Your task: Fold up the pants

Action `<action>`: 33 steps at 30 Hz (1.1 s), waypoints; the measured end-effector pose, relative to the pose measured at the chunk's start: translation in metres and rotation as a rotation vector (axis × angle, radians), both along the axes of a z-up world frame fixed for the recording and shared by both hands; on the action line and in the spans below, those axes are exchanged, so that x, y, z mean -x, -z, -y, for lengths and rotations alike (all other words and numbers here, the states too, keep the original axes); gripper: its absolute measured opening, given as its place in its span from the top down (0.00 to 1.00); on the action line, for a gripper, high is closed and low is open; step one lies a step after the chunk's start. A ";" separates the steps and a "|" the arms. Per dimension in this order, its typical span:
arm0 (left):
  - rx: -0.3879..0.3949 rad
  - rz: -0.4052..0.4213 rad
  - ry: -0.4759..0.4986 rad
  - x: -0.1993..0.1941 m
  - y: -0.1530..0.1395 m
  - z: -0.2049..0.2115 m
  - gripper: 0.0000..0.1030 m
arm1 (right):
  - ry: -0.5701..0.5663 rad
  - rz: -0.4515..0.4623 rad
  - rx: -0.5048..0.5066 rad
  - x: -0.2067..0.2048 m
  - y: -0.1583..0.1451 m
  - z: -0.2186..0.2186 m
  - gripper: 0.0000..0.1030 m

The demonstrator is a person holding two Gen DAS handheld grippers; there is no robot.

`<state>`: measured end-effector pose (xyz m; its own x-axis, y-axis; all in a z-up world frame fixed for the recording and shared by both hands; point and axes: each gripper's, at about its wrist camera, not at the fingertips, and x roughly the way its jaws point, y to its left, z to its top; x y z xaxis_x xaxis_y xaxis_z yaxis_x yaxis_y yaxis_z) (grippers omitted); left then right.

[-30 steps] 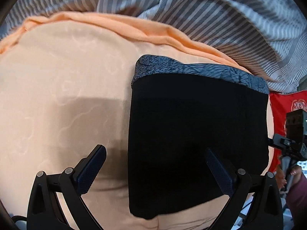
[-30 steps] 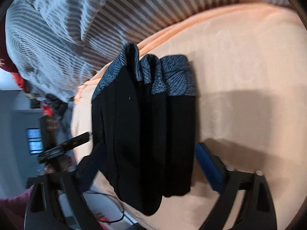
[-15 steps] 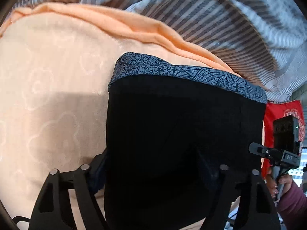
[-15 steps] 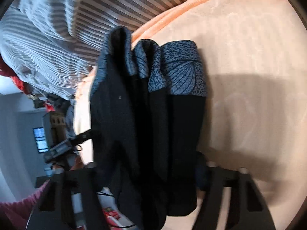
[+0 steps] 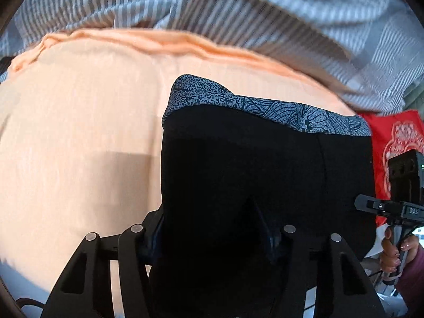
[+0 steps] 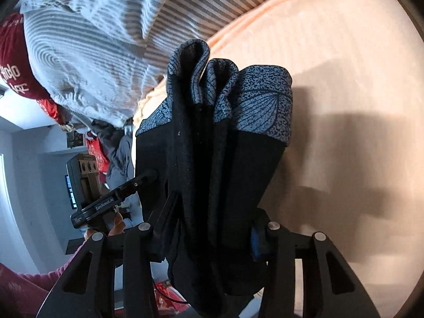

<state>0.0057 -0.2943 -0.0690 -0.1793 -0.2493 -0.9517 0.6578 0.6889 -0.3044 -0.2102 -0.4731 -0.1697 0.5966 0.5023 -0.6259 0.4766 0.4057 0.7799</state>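
The black pants [image 5: 238, 175] with a blue-grey patterned waistband [image 5: 265, 106] are folded into a compact stack over the peach sheet [image 5: 66, 132]. My left gripper [image 5: 212, 235] is shut on the near edge of the pants. In the right wrist view the pants [image 6: 217, 172] hang bunched in thick layers, waistband [image 6: 259, 103] away from me, lifted off the sheet [image 6: 344, 79]. My right gripper [image 6: 209, 230] is shut on those layers. The other gripper shows in each view, at the right [image 5: 402, 206] and at the left [image 6: 106, 198].
A grey-and-white striped duvet [image 5: 238, 8] is piled along the far side of the bed, also in the right wrist view [image 6: 92, 39]. A red cloth [image 5: 392, 145] lies at the right. The room beyond the bed edge shows at lower left [image 6: 31, 172].
Both grippers moved in over the pants' near edge and closed on it. The pants have risen and bunched between the right fingers.
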 end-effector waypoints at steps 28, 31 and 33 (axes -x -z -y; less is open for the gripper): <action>-0.215 0.226 0.057 0.075 -0.029 -0.048 0.00 | 0.109 -0.520 0.715 0.043 -0.064 -0.097 0.00; -0.219 0.249 0.076 0.086 -0.035 -0.044 0.00 | 0.098 -0.507 0.705 0.044 -0.072 -0.113 0.00; -0.226 0.262 0.087 0.095 -0.044 -0.048 0.00 | 0.090 -0.502 0.684 0.045 -0.074 -0.122 0.00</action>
